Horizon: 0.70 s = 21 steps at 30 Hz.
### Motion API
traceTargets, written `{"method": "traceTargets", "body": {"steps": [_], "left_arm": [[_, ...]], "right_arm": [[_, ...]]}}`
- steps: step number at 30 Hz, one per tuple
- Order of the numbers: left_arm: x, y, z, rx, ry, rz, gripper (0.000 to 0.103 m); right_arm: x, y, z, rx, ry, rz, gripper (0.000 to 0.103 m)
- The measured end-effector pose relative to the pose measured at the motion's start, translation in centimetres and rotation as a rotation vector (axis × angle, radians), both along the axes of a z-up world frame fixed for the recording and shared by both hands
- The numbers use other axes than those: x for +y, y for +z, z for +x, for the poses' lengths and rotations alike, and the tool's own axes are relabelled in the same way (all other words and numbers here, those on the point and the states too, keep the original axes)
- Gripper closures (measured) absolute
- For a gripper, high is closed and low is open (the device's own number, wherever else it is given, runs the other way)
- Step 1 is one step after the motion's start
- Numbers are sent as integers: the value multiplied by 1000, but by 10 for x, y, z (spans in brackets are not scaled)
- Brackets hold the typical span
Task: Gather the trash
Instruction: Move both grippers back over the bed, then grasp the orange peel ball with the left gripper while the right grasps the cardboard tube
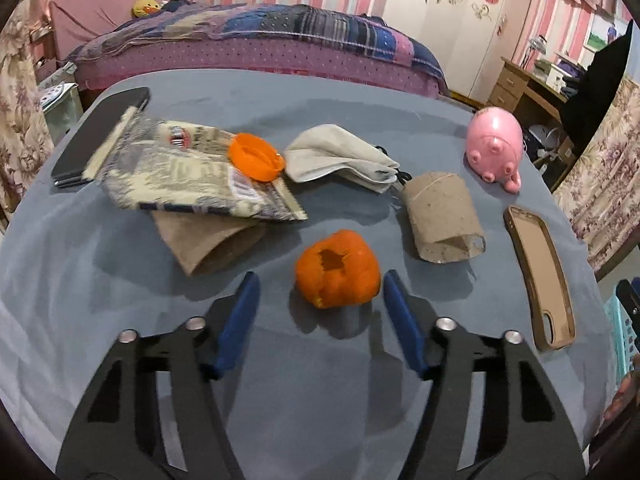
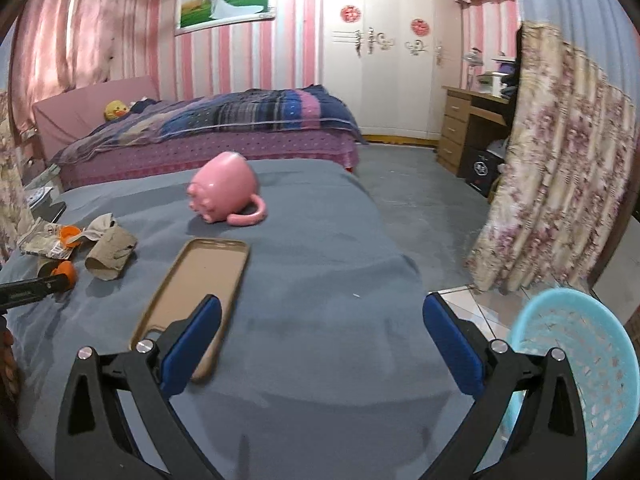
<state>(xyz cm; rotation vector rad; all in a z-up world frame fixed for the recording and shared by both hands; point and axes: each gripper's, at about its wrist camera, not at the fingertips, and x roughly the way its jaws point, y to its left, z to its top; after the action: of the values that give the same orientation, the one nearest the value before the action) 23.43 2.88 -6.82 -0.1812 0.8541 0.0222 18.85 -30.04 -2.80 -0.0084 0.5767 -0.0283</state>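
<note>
Trash all on grey cloth-covered surface (image 1: 120, 280): hollow orange peel (image 1: 337, 268), crumpled printed wrapper (image 1: 180, 168), cardboard tube (image 1: 442, 220). Light-blue mesh basket (image 2: 580, 360) appears empty. Left tongs (image 1: 320, 296) apart, flanking peel, untouched. Right tongs (image 2: 322, 324) apart, idle. Collection seemingly not started.

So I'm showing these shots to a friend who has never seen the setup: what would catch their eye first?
Probably the orange peel on the grey table, framed between the open fingers of the left tool. Next, the pink pig-shaped mug lying on its side farther back, near a brown phone case. The light blue basket beside the table, at the right tool's side, also stands out.
</note>
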Motion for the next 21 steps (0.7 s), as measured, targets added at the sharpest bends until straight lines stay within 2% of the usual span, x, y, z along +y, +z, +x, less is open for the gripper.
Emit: {"method": "traceTargets", "body": {"steps": [2,4,6,8,11,16,21], "left_arm": [[-5,0,3,-4,-5,13,43],[-11,-1,6,-3,-14,13,52],[-12,-1,7,-3,-22,7,65],[-11,3,5,-19,-30,2,69],[-6,11,0,-43,-15,31,71],[14,39,-20,-137,47,87,71],[41,52,-33,-168,123,135,71]], "right_arm": [[9,-1,6,4,19,-5,5],[21,-1,12,8,46,-16,5],[30,0,14,9,66,-28,5],[43,1,18,14,88,-35,5],[58,2,23,22,117,-34,5],[103,4,28,18,191,-50,5],[154,3,42,35,271,-59,5]]}}
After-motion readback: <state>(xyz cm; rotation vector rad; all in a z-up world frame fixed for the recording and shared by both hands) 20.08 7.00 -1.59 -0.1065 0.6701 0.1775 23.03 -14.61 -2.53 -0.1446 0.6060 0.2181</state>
